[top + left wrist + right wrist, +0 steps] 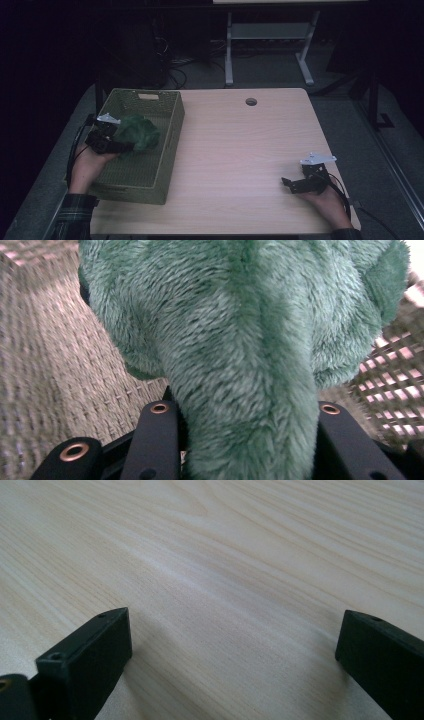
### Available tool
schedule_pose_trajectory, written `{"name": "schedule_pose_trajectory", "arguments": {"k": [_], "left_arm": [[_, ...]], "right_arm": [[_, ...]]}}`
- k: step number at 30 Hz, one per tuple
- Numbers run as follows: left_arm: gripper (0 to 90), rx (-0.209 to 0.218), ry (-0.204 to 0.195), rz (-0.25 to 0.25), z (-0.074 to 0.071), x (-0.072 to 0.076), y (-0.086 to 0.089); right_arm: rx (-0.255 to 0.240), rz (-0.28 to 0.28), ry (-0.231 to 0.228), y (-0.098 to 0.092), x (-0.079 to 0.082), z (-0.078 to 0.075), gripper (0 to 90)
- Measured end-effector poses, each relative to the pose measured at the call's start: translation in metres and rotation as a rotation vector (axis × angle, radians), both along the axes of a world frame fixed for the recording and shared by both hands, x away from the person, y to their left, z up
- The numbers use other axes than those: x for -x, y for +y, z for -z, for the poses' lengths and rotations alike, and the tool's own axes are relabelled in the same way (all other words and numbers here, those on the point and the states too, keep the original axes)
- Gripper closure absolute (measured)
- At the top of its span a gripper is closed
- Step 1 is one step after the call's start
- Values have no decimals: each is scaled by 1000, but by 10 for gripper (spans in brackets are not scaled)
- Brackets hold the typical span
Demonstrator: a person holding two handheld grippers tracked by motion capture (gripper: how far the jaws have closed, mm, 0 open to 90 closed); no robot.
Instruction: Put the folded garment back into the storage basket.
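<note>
**Dropping the green plush into the basket — nearly done**

Holding the fluffy green plush toy (pixel 140 131) in my left gripper (pixel 121 146), jaws clamped on a fold of its fur, left of centre in the high view. In the left gripper view the plush (pixel 240 355) bulges up from between the two black jaws and takes the middle and top of the frame, with the weave of the basket (pixel 55 380) behind it on the left side and lower right. So the toy is inside the outline of the rectangular olive-green woven basket (pixel 170 132), over its upper half; can't tell whether it already rests on the basket floor or hangs just above it.

My right gripper (pixel 289 184) sits at lower right of the high view, low over the pale wooden table (pixel 240 150), well apart from the basket. Its jaws stand wide apart with nothing between them; the right gripper view has bare wood grain (pixel 225 580) between the two black jaws.

Progress, my read: pick and carry are done, toy is at the basket. Left to do: let go of the plush, pull the left gripper out. No other loose items on the tabletop, so this looks like the last piece.
</note>
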State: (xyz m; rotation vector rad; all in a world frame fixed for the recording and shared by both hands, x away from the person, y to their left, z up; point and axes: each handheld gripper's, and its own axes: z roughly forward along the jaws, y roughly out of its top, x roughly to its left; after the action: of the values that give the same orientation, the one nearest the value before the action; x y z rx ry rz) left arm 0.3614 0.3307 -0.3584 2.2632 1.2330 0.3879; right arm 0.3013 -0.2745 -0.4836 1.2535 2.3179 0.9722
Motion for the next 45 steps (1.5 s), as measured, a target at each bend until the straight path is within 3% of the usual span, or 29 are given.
{"name": "schedule_pose_trajectory", "arguments": {"k": [8,11,14,18,22,27,36,39,45], "left_arm": [[614,-16,40,7,31,-7,1],[609,-47,53,6,38,-9,0],[607,-58,74,1,43,-12,-2],[602,-105,102,0,48,-14,-4],[585,-104,139,0,51,-16,-4],[470,-110,157,-3,55,-17,-4],[188,-110,124,-1,54,-16,-3],[139,-89,102,4,52,-15,-1],[133,-23,70,18,45,-15,4]], "right_arm": [[-1,1,0,0,0,0,12],[0,0,0,0,0,0,12],[0,0,-1,0,0,0,12],[-1,0,0,0,0,0,12],[-1,0,0,0,0,0,12],[-2,2,1,0,0,0,13],[-2,3,1,0,0,0,13],[-2,3,1,0,0,0,13],[-2,3,1,0,0,0,13]]}}
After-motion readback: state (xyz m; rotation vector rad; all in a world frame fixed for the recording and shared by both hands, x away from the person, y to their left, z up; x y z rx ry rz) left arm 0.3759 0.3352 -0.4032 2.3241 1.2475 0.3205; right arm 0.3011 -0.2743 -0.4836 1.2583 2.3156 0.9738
